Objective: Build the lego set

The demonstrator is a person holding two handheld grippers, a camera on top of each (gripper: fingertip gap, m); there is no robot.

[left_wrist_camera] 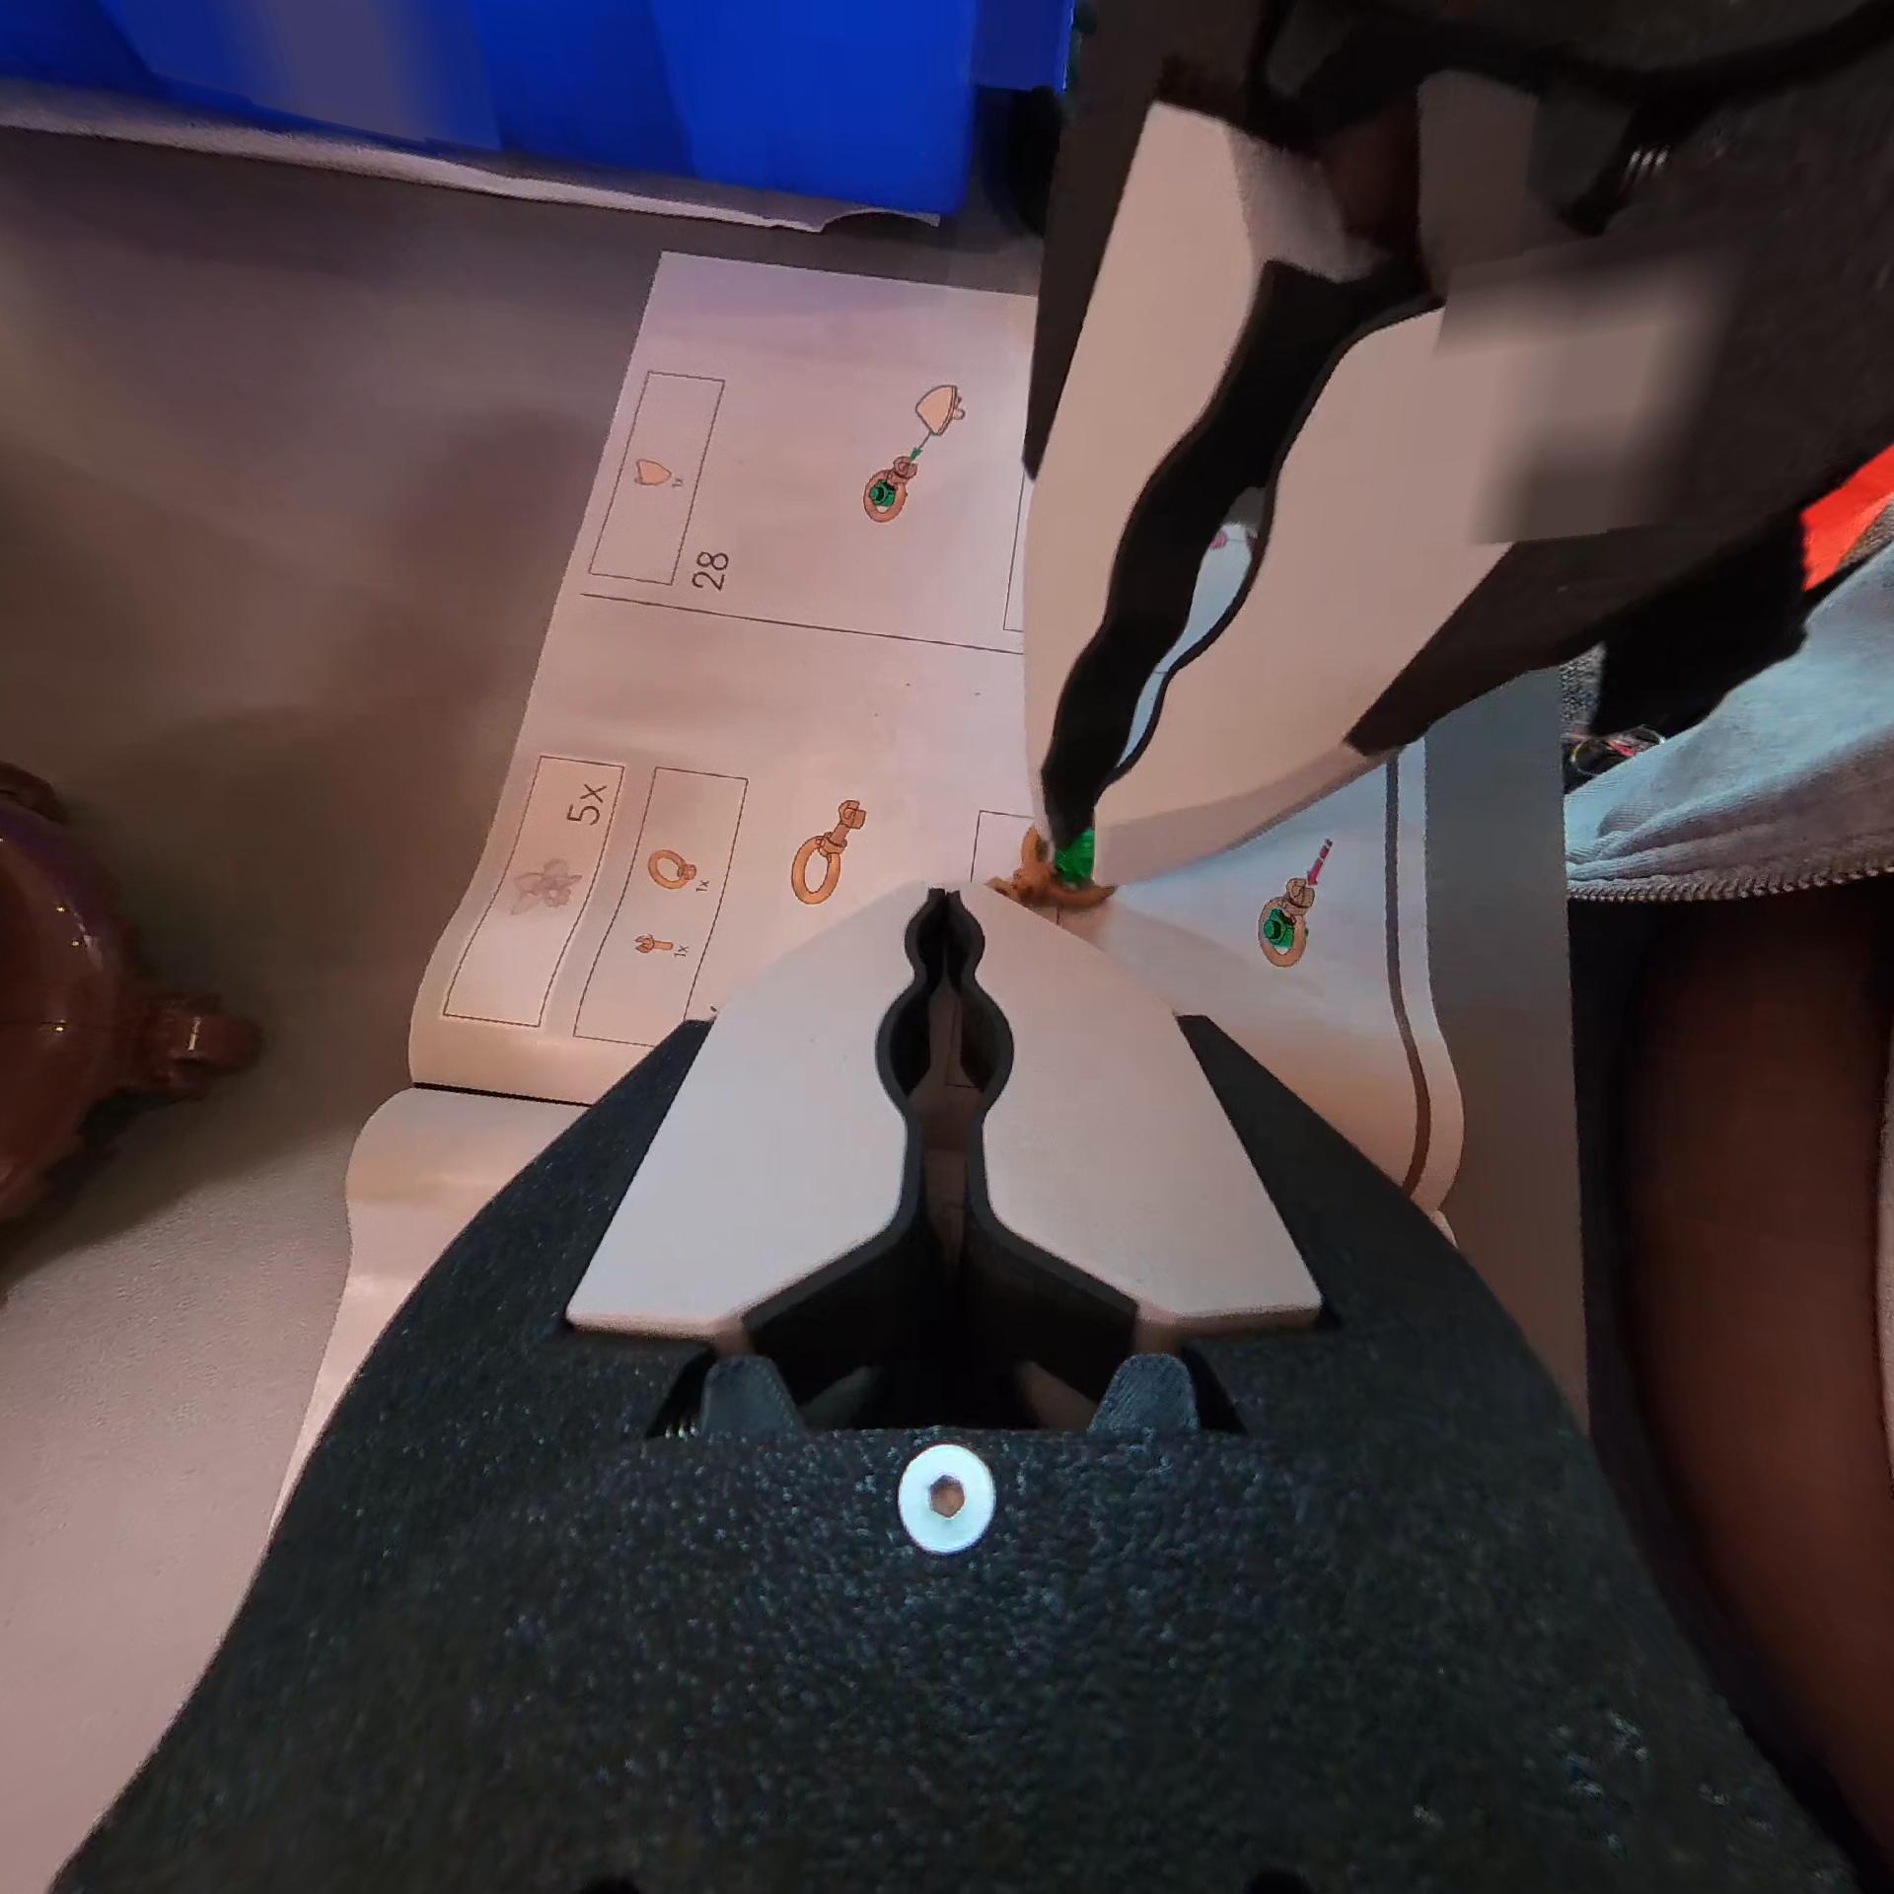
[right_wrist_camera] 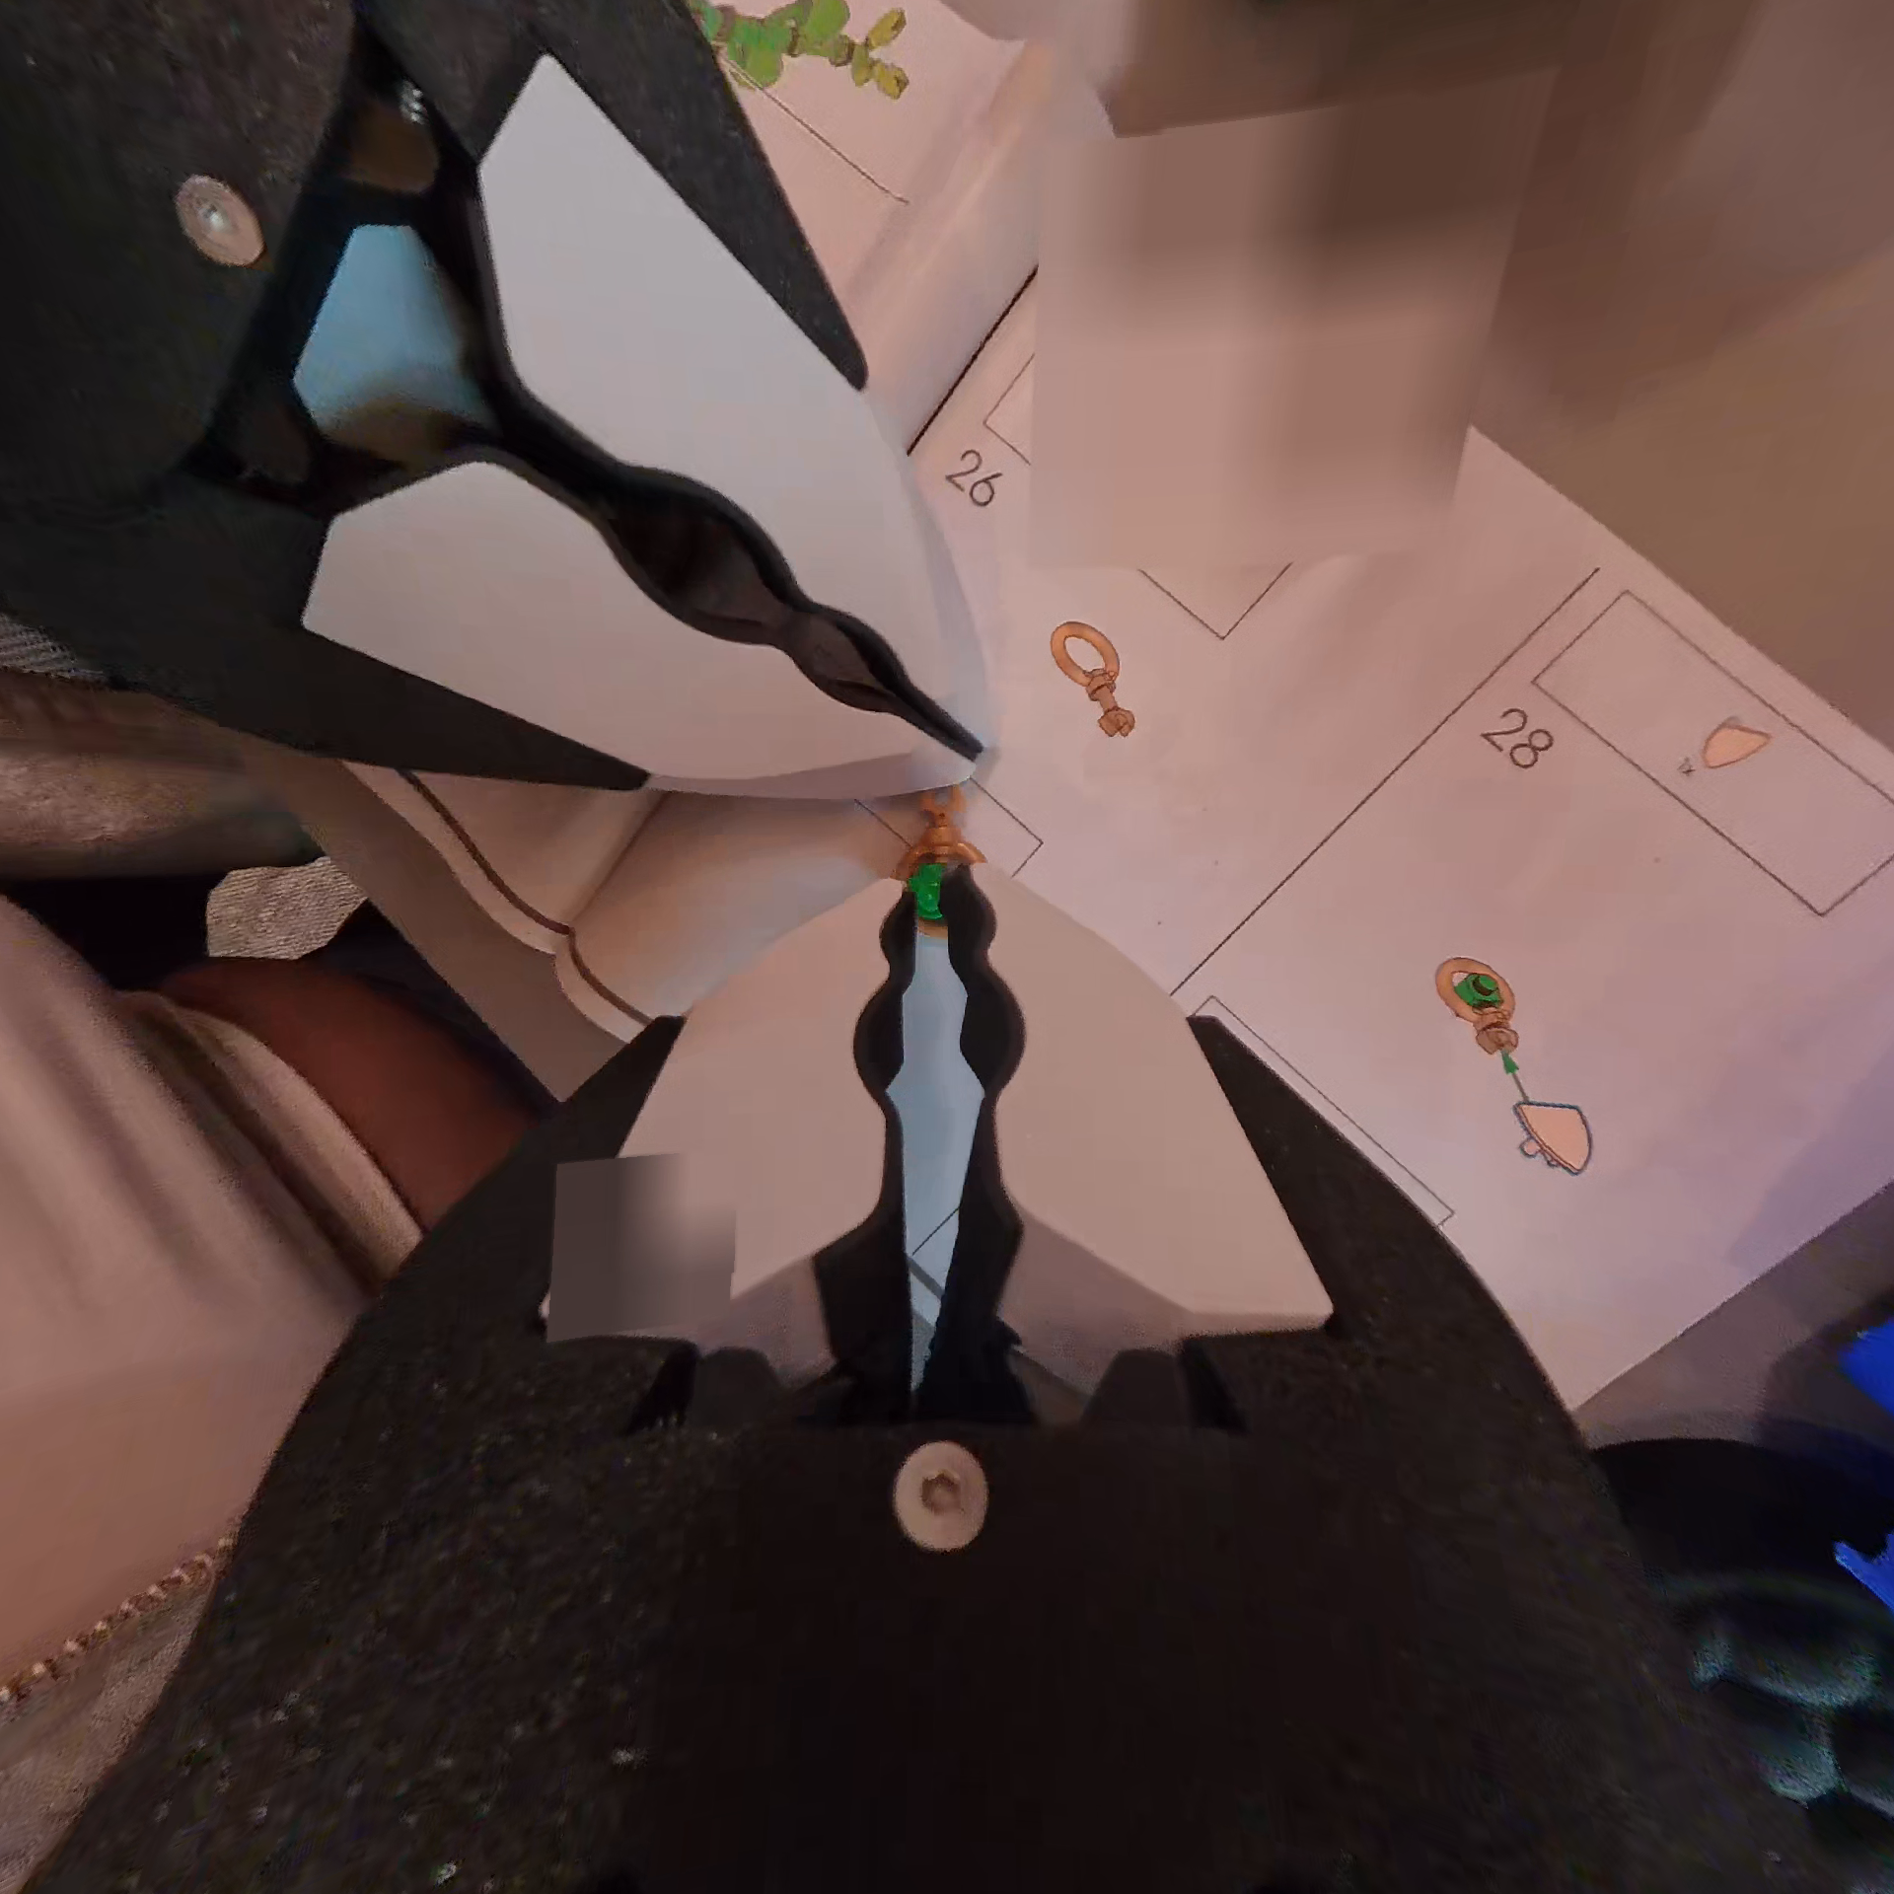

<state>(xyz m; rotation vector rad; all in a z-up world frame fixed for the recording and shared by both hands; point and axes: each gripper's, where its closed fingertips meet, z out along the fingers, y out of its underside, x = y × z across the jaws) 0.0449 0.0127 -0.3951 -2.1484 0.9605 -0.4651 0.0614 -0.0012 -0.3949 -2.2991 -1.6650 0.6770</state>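
My left gripper (left_wrist_camera: 945, 900) is shut, and a small tan ring piece (left_wrist_camera: 1028, 877) sticks out just past its tip. The grip itself is mostly hidden. My right gripper (right_wrist_camera: 928, 907) is shut on a tiny green stud (right_wrist_camera: 928, 879), which it holds against the tan ring piece (right_wrist_camera: 943, 835). In the left wrist view the right gripper (left_wrist_camera: 1061, 820) comes down from the upper right with the green stud (left_wrist_camera: 1074, 853) at its tip. In the right wrist view the left gripper (right_wrist_camera: 963, 758) comes in from the upper left. Both pieces are held above the open instruction booklet (left_wrist_camera: 820, 666).
The booklet (right_wrist_camera: 1281, 820) lies flat on a grey table (left_wrist_camera: 256, 512). A dark brown built model (left_wrist_camera: 62, 1004) stands at the left. A blue bin (left_wrist_camera: 615, 92) is at the back. A person's grey sleeve (left_wrist_camera: 1722, 789) is at the right. My two grippers' fingertips are within a few centimetres of each other.
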